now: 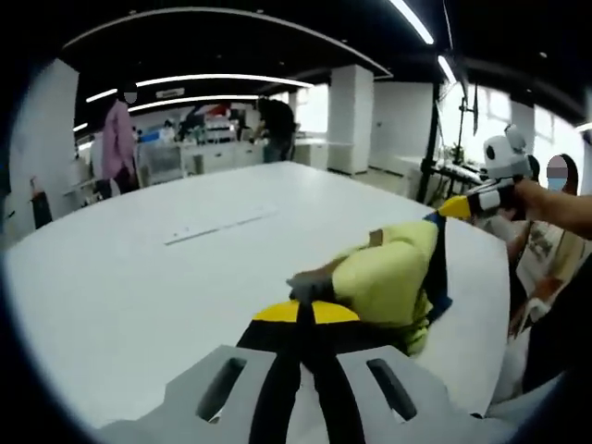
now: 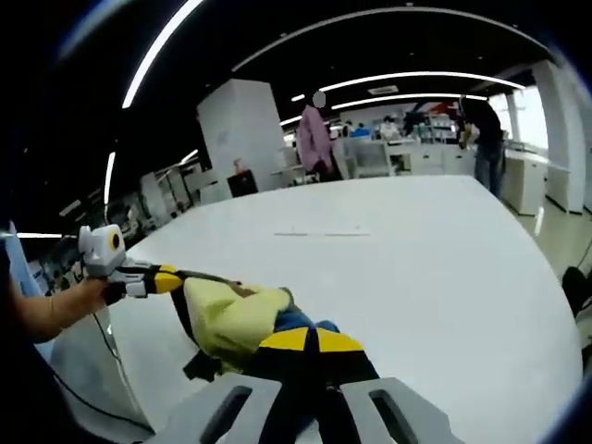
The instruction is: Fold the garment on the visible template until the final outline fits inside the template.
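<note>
A yellow garment (image 1: 388, 273) with dark and blue trim hangs bunched between both grippers, just over the white table (image 1: 139, 277). My left gripper (image 1: 305, 311) has its yellow-tipped jaws pressed together on one end of the cloth. My right gripper (image 1: 453, 207) comes in from the right and pinches the far corner. In the right gripper view the garment (image 2: 236, 314) runs from my right gripper (image 2: 310, 339), shut on it, to the left gripper (image 2: 171, 280) at the left. A faint marked strip (image 1: 222, 225) lies farther out on the table, also seen as a thin line (image 2: 319, 233).
The table (image 2: 444, 277) spreads wide beyond the garment; its edge curves close at the right (image 1: 495, 305). A person in pink (image 1: 118, 143) and another in dark clothes (image 1: 276, 125) stand by counters far behind. A white pillar (image 1: 351, 116) rises at the back.
</note>
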The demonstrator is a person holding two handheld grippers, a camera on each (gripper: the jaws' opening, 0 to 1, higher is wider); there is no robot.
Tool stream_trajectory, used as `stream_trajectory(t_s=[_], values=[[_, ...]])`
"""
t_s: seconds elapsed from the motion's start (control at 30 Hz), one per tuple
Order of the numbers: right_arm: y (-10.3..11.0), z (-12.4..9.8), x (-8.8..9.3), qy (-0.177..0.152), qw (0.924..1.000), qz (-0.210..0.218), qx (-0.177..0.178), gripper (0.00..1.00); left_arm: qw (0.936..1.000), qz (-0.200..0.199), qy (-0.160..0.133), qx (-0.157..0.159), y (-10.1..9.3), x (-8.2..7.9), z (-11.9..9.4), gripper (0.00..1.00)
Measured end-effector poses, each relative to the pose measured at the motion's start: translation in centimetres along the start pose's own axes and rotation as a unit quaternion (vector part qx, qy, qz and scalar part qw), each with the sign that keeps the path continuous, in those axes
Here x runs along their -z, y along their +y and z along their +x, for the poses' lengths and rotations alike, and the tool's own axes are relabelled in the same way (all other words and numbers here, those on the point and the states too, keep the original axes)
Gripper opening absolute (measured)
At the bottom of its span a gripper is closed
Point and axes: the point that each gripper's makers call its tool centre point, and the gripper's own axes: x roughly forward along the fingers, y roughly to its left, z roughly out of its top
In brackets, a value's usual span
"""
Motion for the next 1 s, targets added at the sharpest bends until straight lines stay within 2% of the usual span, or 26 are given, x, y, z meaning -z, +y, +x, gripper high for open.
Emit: stream_trajectory(t_s=[0.23,0.63,0.8,0.93,1.0], values=[[-1.2,-0.1,-1.5,-0.01,0.9997,-0.017,0.013,0.0,0.9999,-0.01,-0.011,0.004,0.4,-0.9,-0.3,0.0],[-2.6,0.0,-4.8,-0.033,0.9985,-0.035,0.026,0.0,0.999,-0.01,-0.042,-0.013,1.8,-4.3,-1.0,0.0],[-3.5,0.4,-6.3,-0.041,0.998,-0.037,0.032,0.0,0.9987,-0.003,-0.048,-0.019,2.7,-5.8,-0.6,0.0],[-4.5,1.3,-7.4,-0.047,0.9981,-0.019,0.036,0.0,0.9988,0.01,-0.041,-0.025,3.5,-6.6,0.3,0.0],[-4.7,1.6,-7.5,-0.047,0.998,-0.016,0.038,0.0,0.9984,0.015,-0.048,-0.026,3.7,-7.2,0.6,0.0]])
